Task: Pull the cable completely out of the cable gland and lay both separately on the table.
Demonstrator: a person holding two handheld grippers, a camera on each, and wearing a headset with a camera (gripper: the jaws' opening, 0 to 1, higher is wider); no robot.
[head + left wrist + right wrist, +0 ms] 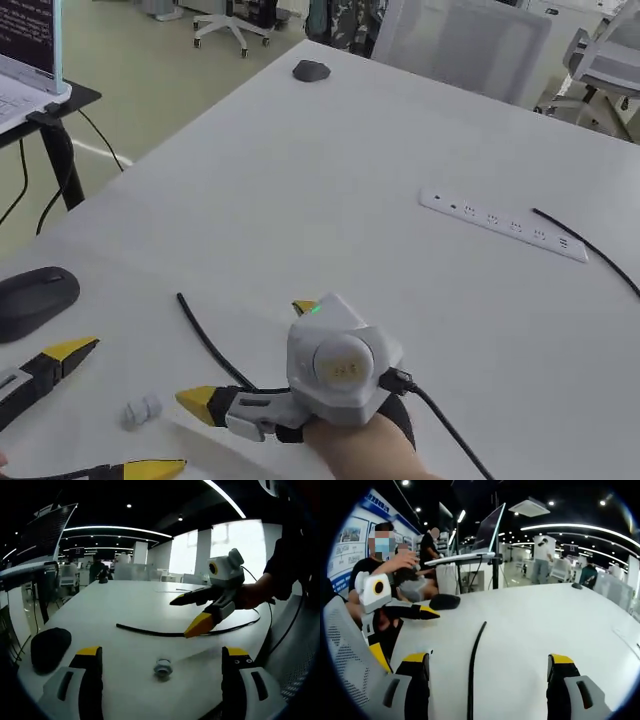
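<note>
My white table (330, 190) is broad and smooth. Near my edge the cable (205, 340), thin and black, lies flat on the top. It is free of the cable gland (142, 410), a small pale piece that sits by itself on the bare surface, near the cable but not touching it. A black mouse (35, 300) rests close to the left edge. Further out to my right, a white power strip (500, 224) lies at a slant. A second black lead (590, 250) starts just beside its right end and runs off toward the table's right side. Far across, close to the opposite edge, sits a small dark object (311, 71); I cannot tell what it is.
</note>
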